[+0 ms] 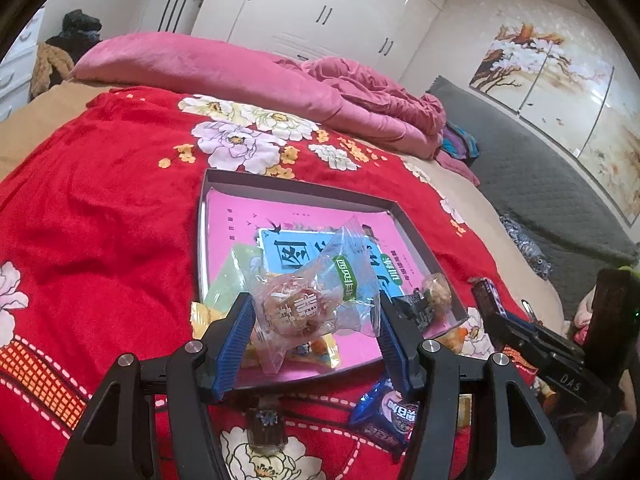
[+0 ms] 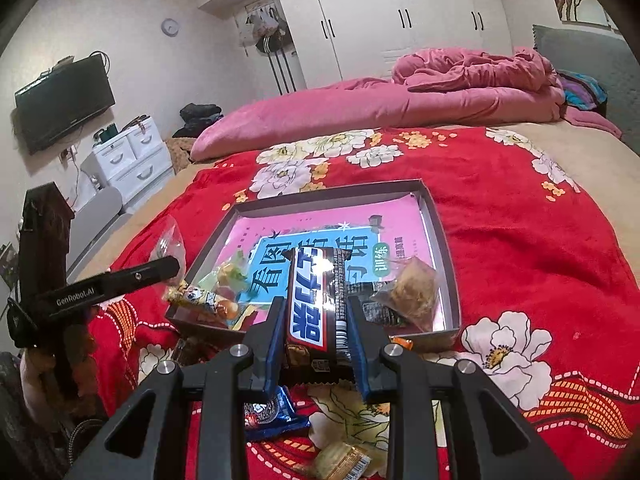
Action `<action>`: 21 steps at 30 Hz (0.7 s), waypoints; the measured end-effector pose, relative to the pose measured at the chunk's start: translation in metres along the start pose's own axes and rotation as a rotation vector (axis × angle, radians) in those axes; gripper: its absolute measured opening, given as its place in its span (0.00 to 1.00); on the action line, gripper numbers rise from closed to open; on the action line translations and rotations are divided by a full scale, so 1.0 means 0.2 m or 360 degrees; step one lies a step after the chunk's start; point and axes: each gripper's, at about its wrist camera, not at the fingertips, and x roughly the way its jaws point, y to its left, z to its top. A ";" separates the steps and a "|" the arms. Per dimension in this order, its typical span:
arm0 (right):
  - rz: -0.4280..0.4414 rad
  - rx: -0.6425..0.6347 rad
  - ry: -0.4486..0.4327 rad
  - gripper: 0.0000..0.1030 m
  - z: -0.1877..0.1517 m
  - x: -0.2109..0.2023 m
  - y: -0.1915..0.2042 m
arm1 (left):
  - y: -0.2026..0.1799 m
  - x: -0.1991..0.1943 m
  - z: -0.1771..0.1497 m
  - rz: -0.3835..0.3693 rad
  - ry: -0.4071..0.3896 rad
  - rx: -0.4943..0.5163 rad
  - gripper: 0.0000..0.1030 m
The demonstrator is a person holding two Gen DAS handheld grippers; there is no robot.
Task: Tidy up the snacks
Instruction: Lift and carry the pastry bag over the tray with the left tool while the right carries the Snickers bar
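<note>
Plainly one tray (image 2: pixel 442 240), two held snacks

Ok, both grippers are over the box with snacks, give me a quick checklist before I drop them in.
1. Left gripper holds the clear candy bag: ok.
2. Right gripper clamps the chocolate bar: ok.
3. Both snacks hang above the grey box: ok.
4. Free pink floor left inside the box: ok.
5. Grippers apart from each other: ok.
6. All loose snacks collected: not ok, a blue packet lies on the red blanket.
</note>
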 end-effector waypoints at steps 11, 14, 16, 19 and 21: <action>-0.0031 -0.0006 -0.0033 0.29 0.05 0.00 0.00 | -0.02 0.05 0.00 -0.0014 0.0021 0.0024 0.59; -0.0032 0.0000 -0.0038 0.29 0.06 0.01 -0.01 | -0.03 0.06 0.00 -0.0016 0.0029 0.0033 0.59; -0.0031 0.0002 -0.0040 0.29 0.07 0.01 -0.01 | -0.03 0.06 0.00 -0.0022 0.0028 0.0037 0.59; -0.0028 0.0000 -0.0041 0.29 0.08 0.02 0.00 | -0.03 0.07 0.00 -0.0025 0.0032 0.0041 0.59; -0.0028 -0.0001 -0.0041 0.29 0.09 0.03 0.00 | -0.04 0.08 0.00 -0.0024 0.0040 0.0045 0.59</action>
